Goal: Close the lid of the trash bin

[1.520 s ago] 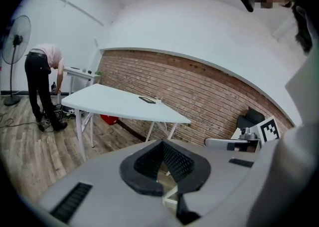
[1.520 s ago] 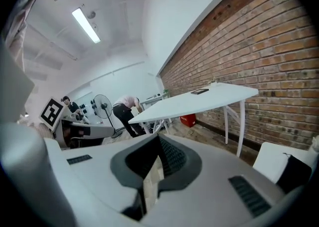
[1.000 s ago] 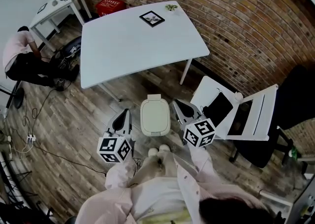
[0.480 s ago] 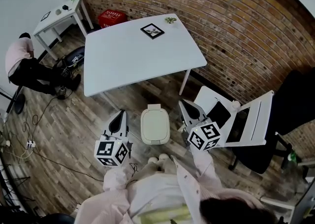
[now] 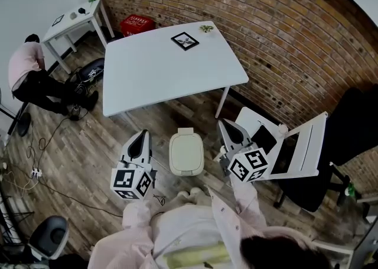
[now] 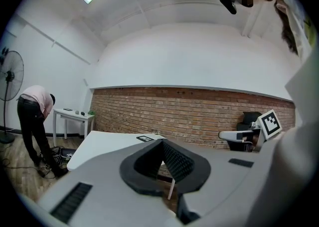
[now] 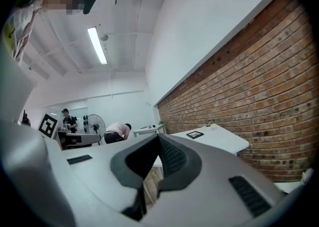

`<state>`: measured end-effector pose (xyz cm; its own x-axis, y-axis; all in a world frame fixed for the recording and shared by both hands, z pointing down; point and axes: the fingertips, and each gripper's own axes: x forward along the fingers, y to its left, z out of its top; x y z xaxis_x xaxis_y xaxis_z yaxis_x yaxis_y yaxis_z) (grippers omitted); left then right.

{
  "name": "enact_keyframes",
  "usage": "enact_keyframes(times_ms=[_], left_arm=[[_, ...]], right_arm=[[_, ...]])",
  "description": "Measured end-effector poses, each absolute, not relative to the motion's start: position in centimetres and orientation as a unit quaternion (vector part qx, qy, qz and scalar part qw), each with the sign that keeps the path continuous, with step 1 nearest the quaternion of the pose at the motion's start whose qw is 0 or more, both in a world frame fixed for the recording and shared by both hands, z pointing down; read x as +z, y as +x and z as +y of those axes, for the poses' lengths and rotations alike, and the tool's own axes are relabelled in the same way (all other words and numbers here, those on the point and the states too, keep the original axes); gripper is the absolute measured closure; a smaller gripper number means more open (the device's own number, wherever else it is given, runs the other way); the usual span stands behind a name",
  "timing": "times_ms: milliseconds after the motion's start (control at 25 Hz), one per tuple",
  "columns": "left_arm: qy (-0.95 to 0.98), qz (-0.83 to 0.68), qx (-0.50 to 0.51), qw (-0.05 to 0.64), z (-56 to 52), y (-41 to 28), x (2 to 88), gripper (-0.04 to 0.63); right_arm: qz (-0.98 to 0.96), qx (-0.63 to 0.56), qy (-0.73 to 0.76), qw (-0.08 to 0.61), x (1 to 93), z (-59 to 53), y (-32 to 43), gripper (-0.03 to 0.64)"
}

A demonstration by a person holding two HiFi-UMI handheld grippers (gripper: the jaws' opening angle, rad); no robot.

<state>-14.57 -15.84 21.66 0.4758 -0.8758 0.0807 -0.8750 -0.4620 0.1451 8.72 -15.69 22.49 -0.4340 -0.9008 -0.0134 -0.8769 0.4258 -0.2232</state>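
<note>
A person in a pale shirt stands over a bin (image 5: 186, 154) on the wood floor (image 5: 88, 155), a gripper in each hand. The bin's cream lid (image 5: 186, 147) lies flat and shut. It sits just in front of the person's feet, between the two grippers and touched by neither, near the front edge of a white table (image 5: 165, 70). The left gripper (image 5: 143, 136) hangs at the bin's left, the right gripper (image 5: 224, 124) at its right, both pointing toward the table. In each gripper view the dark pads meet at the tips, with nothing between them: both grippers are closed and empty. A small frame (image 5: 185, 40) lies on the table's far side, near the brick wall (image 5: 277, 37). A white chair (image 5: 295, 143) stands to the right of the bin. At far left a second person (image 5: 26, 70) bends over cables on the floor, near a side table (image 5: 74, 16) and a red basket (image 5: 137, 24).
</note>
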Motion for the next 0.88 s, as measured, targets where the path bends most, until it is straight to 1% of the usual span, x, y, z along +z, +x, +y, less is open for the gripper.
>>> enact_keyframes(times_ms=[360,880], left_arm=[[0.852,-0.518,0.017,0.07,-15.5,-14.8,22.1,0.601],[0.845,-0.529,0.029,0.073,-15.0,-15.1,23.2,0.601]], right_arm=[[0.841,-0.091,-0.529,0.071,22.5,-15.5,9.0,0.614],[0.846,-0.093,-0.52,0.069,23.2,-15.2,8.6,0.614]])
